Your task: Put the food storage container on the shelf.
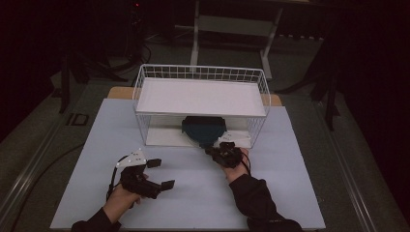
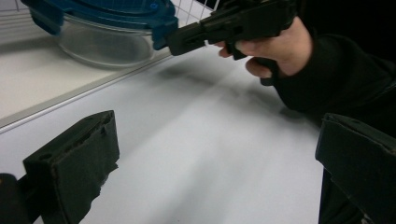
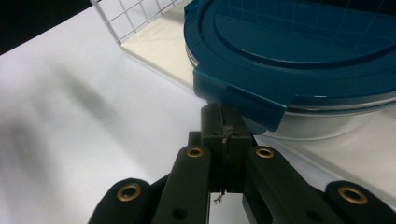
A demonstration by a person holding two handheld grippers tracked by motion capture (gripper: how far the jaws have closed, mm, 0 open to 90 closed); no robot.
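Observation:
A clear round container with a dark blue lid (image 1: 203,128) sits on the floor of a white wire rack (image 1: 140,92), under its upper shelf, at the front opening. My right gripper (image 1: 212,150) reaches it from the front, shut on the lid's clip tab (image 3: 243,100); the jaw tips disappear beneath that tab in the right gripper view (image 3: 226,128). From the left gripper view the same gripper (image 2: 187,37) meets the lid (image 2: 107,11) above the clear bowl (image 2: 102,46). My left gripper (image 1: 161,173) hovers open over the table's near left, its pads (image 2: 79,158) wide apart and bare.
The rack's white shelf (image 1: 198,96) spans above the container and limits height there. The rack's base plate (image 2: 32,88) forms a low step on the pale table (image 1: 193,193). Dark floor and a stand's legs lie beyond the table.

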